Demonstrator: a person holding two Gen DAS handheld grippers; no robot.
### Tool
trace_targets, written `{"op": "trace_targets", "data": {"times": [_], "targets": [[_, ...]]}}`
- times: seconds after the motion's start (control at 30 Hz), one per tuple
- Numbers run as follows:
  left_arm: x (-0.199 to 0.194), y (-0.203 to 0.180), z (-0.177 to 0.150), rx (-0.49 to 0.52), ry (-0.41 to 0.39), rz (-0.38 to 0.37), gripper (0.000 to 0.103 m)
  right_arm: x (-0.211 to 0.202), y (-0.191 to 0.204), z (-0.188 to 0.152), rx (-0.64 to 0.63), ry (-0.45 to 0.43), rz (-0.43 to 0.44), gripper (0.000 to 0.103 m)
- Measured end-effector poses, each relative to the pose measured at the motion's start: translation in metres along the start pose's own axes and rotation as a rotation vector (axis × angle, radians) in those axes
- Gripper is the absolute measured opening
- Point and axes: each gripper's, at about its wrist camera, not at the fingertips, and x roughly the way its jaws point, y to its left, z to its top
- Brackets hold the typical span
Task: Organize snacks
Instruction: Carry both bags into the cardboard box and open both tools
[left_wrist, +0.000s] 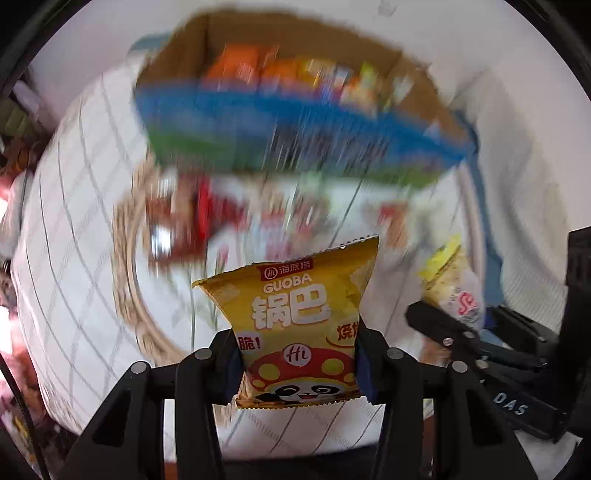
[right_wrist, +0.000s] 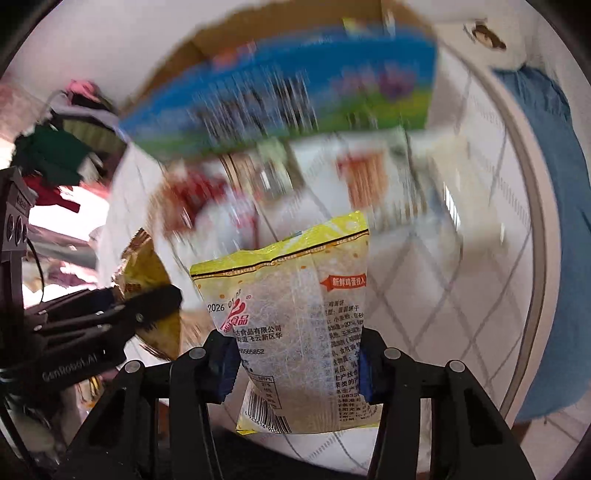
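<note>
My left gripper (left_wrist: 299, 363) is shut on a yellow Guoba snack packet (left_wrist: 295, 314) with a panda on it, held upright above the table. My right gripper (right_wrist: 295, 365) is shut on a pale yellow-and-clear cracker packet (right_wrist: 291, 314), its printed back toward the camera. Each view catches the other gripper from the side: the right one with its cracker packet (left_wrist: 454, 288) at the right of the left wrist view, the left one with its Guoba packet (right_wrist: 147, 269) at the left of the right wrist view. Beyond, blurred, an open cardboard box (left_wrist: 295, 122) with blue-green sides holds several colourful snacks.
A round table with a white checked cloth (left_wrist: 81, 206) lies below, with blurred red and white packets (left_wrist: 199, 218) scattered between the grippers and the box. A blue cloth (right_wrist: 546, 192) hangs past the table's right edge. Clutter (right_wrist: 59, 155) sits at the left.
</note>
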Motion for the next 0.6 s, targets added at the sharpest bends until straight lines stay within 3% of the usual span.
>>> {"op": "trace_targets", "data": {"times": [0.2,0.3,0.47,0.6], "targets": [[-0.037,0.006,0.076,0.027,-0.113,0.019,0.046,-0.042,0.007,0.091,-0.017,-0.167,-0.031,0.052],[-0.033,0.007,0.119,0.029,-0.119,0.039,0.046,-0.053,-0.003,0.132,-0.002,-0.212,-0.062,0.052],[0.008,0.015,0.173,0.017,-0.058,0.066,0.046,-0.033,-0.017,0.197,0.049,-0.209,-0.127,0.052],[0.051,0.022,0.198,-0.007,0.044,0.069,0.046,0.000,-0.031,0.231,0.092,-0.146,-0.159,0.052]]}}
